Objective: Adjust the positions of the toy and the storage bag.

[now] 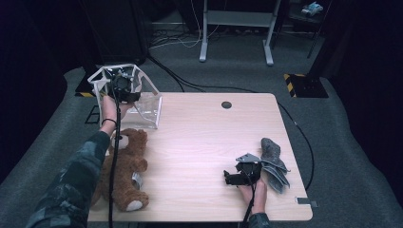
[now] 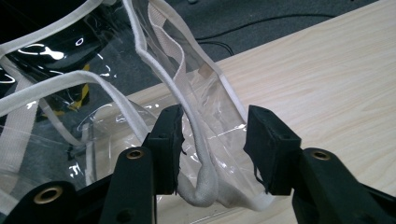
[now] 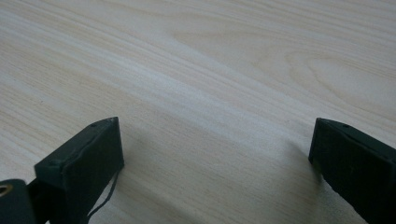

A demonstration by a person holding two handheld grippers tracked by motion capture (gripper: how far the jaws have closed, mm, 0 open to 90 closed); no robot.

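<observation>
While standing at the far left corner of the wooden table (image 1: 204,137), clear plastic bag (image 1: 145,108) with white fabric trim, leaning open-mouthed toward the left gripper (image 2: 212,133) and rising partly off the tabletop. Bunching between that gripper's jaws in the left gripper view, one white strap (image 2: 201,184) of the bag, with the clear wall folding behind it; black pads (image 2: 169,140) standing on either side of the strap, partly spread, not visibly pressing on it yet. Hanging above the bag's mouth in the high view, the same gripper with its white-framed top, held by a hand coming out of a camouflage sleeve (image 1: 71,185). Lying just near of the bag along the table's left edge, brown teddy bear (image 1: 124,166), on its back, a pale foot pad pointing toward the near edge, the black cable (image 1: 114,180) trailing across it. Resting low over bare wood near the table's right front, right gripper (image 3: 215,158), jaws spread wide with nothing but tabletop between them. Sitting just beside that gripper toward the right edge, crumpled grey cloth (image 1: 274,164). Showing near the table's far edge, small round hole (image 1: 226,104).
</observation>
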